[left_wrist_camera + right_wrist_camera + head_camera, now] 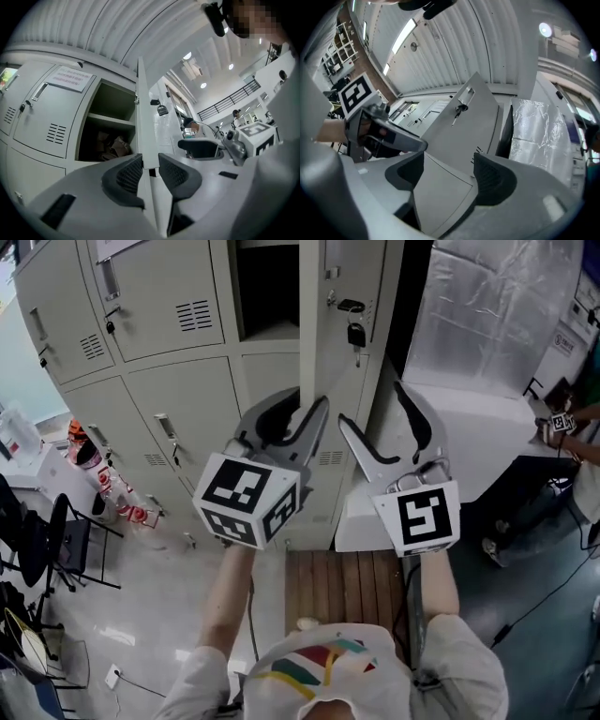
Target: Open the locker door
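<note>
My left hand-held gripper is clamped across the upright free edge of the locker door, which stands ajar, edge-on straight ahead, while my right hand-held gripper hangs wide open, empty, beside its outer face.

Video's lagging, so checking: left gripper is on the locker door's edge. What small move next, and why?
Probably swing the left gripper rightward, opening wider: its fingers clasp the free edge of the locker door, and the compartment already shows.

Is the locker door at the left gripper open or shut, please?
Open: the locker door stands swung out edge-on, leaving its dark compartment exposed.
</note>
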The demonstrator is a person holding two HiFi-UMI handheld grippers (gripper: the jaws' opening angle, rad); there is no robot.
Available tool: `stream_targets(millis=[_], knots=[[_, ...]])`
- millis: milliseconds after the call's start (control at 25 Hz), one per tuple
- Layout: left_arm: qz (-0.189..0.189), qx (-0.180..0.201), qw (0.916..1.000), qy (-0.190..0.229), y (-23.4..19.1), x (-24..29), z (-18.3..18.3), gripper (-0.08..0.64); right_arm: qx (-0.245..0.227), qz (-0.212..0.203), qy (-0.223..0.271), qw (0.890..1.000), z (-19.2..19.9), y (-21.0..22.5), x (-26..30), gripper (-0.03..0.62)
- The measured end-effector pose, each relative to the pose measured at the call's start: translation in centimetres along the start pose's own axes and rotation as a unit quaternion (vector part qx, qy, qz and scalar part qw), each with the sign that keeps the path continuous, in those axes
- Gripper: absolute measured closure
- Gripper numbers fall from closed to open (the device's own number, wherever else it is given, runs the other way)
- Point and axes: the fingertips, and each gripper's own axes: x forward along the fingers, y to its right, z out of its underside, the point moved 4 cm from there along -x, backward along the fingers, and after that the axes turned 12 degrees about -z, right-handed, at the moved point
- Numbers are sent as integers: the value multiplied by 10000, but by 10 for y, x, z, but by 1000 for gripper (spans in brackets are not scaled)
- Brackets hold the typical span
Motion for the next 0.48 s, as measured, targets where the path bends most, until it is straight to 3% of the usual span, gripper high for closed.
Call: stream_targets(millis=[40, 160, 320, 480], knots=[[41, 13, 10000, -4, 5, 0, 0, 453, -38, 103, -88, 9999, 6, -3, -4, 283], [205, 47, 9998, -19, 18, -1, -1, 452, 146, 373, -131, 9991, 22, -8, -15, 447], [613, 23, 9981, -49, 41, -1, -2, 448, 588, 515, -17, 9969, 29, -6, -30, 488], [1009, 123, 9948, -54, 66, 5, -2, 443, 697, 686, -58, 9952, 33, -1, -46, 500]])
